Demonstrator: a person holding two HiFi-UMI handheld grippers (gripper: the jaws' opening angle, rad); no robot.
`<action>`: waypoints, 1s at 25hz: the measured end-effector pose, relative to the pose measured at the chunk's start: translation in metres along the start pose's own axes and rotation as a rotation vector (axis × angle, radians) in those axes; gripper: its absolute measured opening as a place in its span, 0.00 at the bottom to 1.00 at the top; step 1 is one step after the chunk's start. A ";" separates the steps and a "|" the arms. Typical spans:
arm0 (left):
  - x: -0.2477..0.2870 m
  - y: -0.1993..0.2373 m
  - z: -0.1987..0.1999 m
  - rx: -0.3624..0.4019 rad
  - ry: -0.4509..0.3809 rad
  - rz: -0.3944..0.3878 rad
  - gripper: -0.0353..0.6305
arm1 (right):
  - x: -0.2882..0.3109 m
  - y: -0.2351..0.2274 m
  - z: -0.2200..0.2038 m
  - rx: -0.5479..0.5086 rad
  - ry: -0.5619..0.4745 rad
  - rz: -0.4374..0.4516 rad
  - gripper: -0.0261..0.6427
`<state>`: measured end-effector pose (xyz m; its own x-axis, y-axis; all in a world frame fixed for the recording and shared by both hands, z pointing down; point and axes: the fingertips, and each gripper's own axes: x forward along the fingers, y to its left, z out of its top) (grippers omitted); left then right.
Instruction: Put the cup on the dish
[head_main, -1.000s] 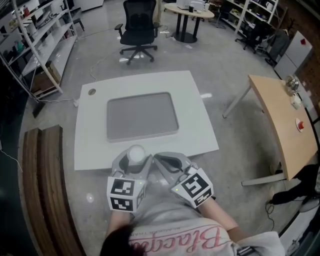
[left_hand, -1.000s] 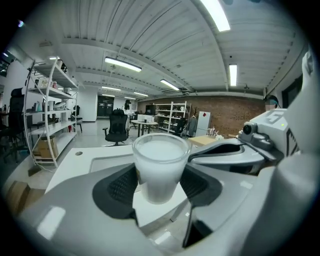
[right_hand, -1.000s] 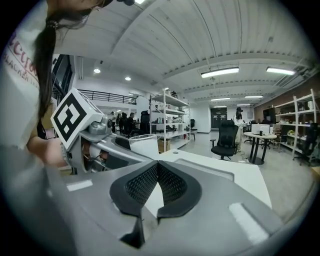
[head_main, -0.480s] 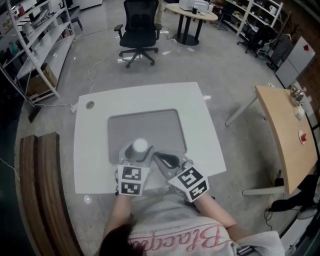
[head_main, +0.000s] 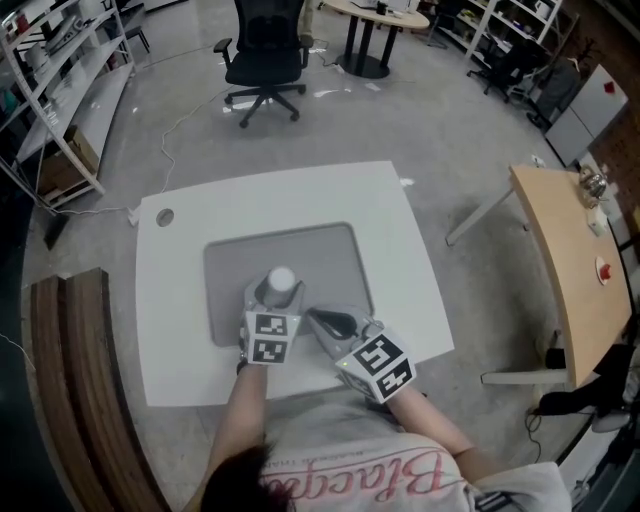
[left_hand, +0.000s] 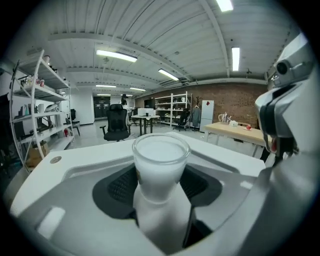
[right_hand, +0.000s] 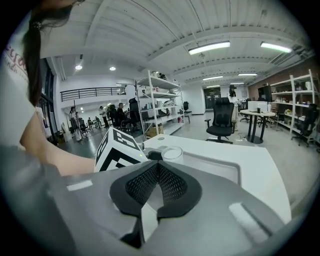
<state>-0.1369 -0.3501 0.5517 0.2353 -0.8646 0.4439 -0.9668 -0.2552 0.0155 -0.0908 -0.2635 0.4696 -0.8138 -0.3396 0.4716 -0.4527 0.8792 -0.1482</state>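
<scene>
A white, frosted cup (head_main: 281, 280) stands upright between the jaws of my left gripper (head_main: 278, 293), which is shut on its lower body. In the left gripper view the cup (left_hand: 160, 165) fills the middle, rim up. The dish is a grey rectangular tray (head_main: 320, 255) in the middle of the white table (head_main: 400, 220); the cup is over its near part. My right gripper (head_main: 322, 320) sits just right of the left one at the tray's near edge, jaws shut with nothing between them. From the right gripper view, the cup (right_hand: 172, 154) shows past its closed pads (right_hand: 150, 182).
A black office chair (head_main: 262, 50) stands beyond the table. A wooden table (head_main: 570, 260) is to the right, a dark wooden bench (head_main: 80, 400) to the left, and shelving (head_main: 60, 60) at the far left. A round grommet (head_main: 165, 216) sits in the table's far left corner.
Both grippers have moved forward from the table's near edge; the left one has carried the cup over the near part of the grey tray. The right gripper stays shut.
</scene>
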 end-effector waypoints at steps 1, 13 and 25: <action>0.002 0.001 -0.003 -0.008 0.006 -0.002 0.44 | 0.002 -0.001 -0.001 0.004 0.005 0.000 0.04; 0.019 0.002 -0.026 -0.106 0.115 -0.080 0.44 | 0.027 -0.018 -0.004 -0.023 0.040 -0.085 0.04; 0.031 -0.002 -0.037 -0.071 0.246 -0.078 0.44 | 0.023 -0.023 -0.002 -0.002 0.043 -0.111 0.04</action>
<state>-0.1319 -0.3601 0.5983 0.2866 -0.7103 0.6429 -0.9532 -0.2786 0.1171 -0.0988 -0.2908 0.4860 -0.7425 -0.4204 0.5215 -0.5384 0.8377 -0.0912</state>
